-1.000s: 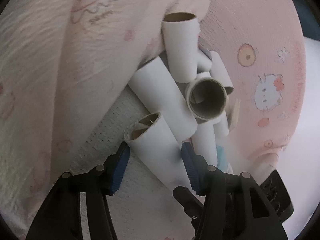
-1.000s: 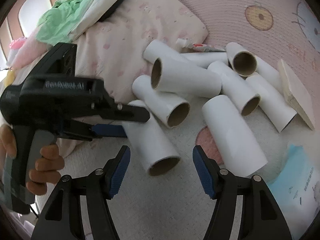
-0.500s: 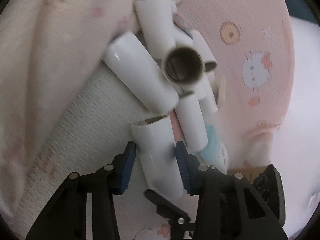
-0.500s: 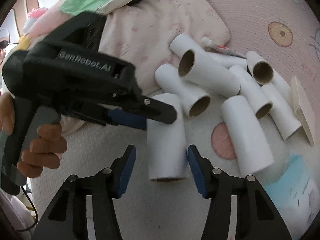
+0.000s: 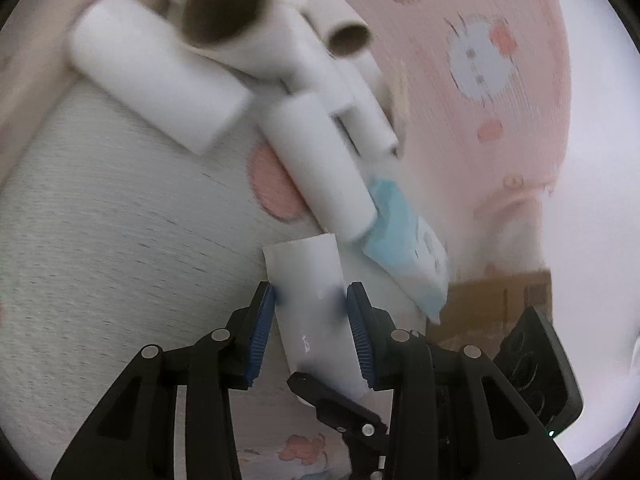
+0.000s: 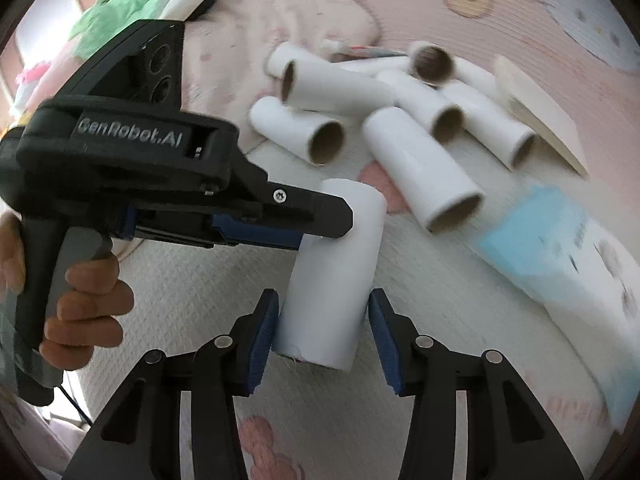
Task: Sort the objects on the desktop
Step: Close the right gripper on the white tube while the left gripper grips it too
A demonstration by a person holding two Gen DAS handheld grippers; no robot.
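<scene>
Pink bedding printed with cartoon cats and a cream woven mat (image 6: 192, 292) carry everything; the mat lies over the bedding, and crumpled green cloth (image 6: 120, 4) sits at the bed's far left corner in the right wrist view. One white cardboard tube (image 6: 332, 280) lies on the mat apart from the rest, and both tools grip it at once; the left tongs (image 5: 311, 320) are closing with their blue pads (image 5: 262, 328) pressed on the tube's sides near one end, and the right tongs (image 6: 323, 320) are closing around the other end, the left-hand pad touching the tube while the right-hand pad looks a hair clear of it (the blur makes that hard to judge). A hand (image 6: 80, 300) grasps the left tool's grip. Further up the mat a pile of white tubes (image 6: 400, 112) lies jumbled, some crossing over others, with dark open ends facing the right camera; a blue and white packet (image 6: 560, 248) lies just beside the pile towards the right edge, and a pale flat board (image 6: 536, 120) leans at the pile's far right.
</scene>
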